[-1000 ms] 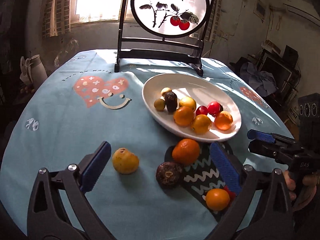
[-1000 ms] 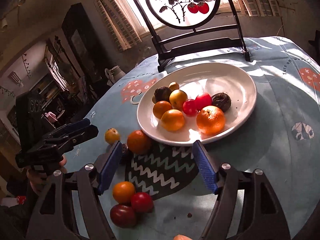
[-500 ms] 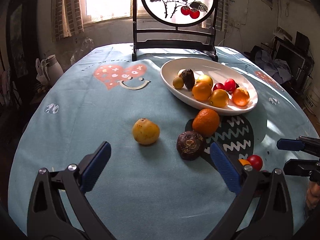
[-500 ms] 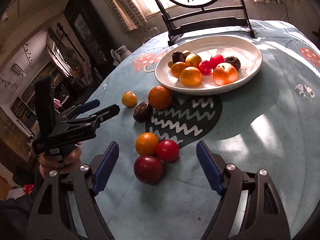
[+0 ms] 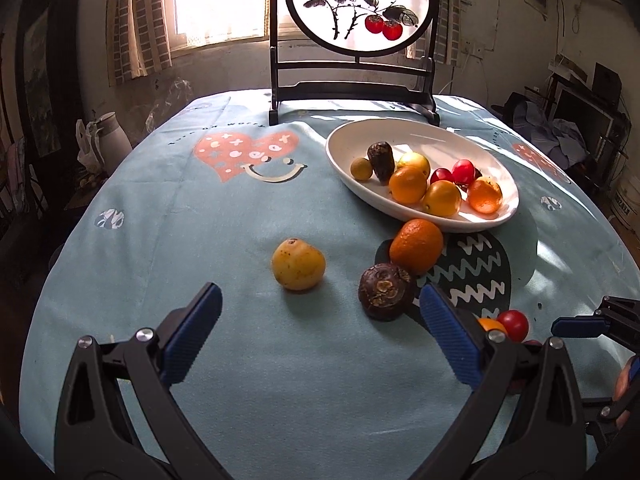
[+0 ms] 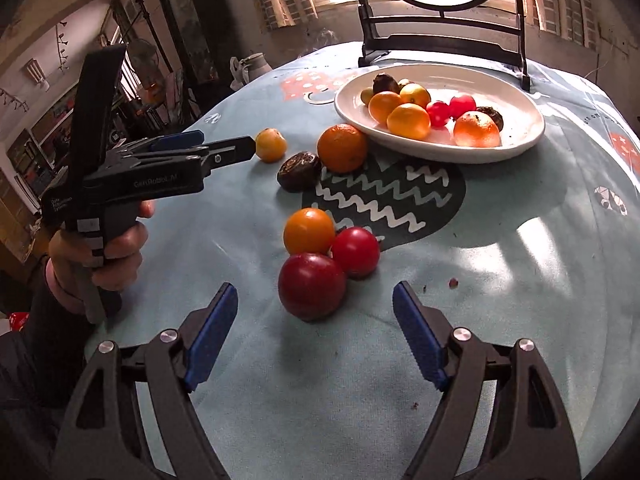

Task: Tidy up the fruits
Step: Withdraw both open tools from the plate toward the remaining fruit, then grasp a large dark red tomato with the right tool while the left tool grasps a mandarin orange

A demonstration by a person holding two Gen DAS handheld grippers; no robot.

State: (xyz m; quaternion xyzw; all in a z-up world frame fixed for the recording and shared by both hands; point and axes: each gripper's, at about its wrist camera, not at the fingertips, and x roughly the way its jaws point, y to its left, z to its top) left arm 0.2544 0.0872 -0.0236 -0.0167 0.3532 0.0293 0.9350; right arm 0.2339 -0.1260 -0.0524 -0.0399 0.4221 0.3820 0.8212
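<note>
With our right gripper (image 6: pixel 314 336) spread empty before the dark red plum (image 6: pixel 312 286), we risk knocking the touching tomato (image 6: pixel 355 252) rolling.

Both tools: black plastic frames w/ triangular cutouts, silver round screws at the pivots, blue ribbed pads on the inner finger faces. Left tool (image 5: pixel 320 332) and right tool (image 6: pixel 316 332) looked identical from their own cams. Seen from the right cam, the left tool's body was a black pistol-grip unit w/ faint grey lettering on the side, small white label text near the rear, a tall black slab standing up from the back, grey strips on the handle. Left hand (image 6: pixel 100 256) had a dark sleeve at the wrist.
</note>
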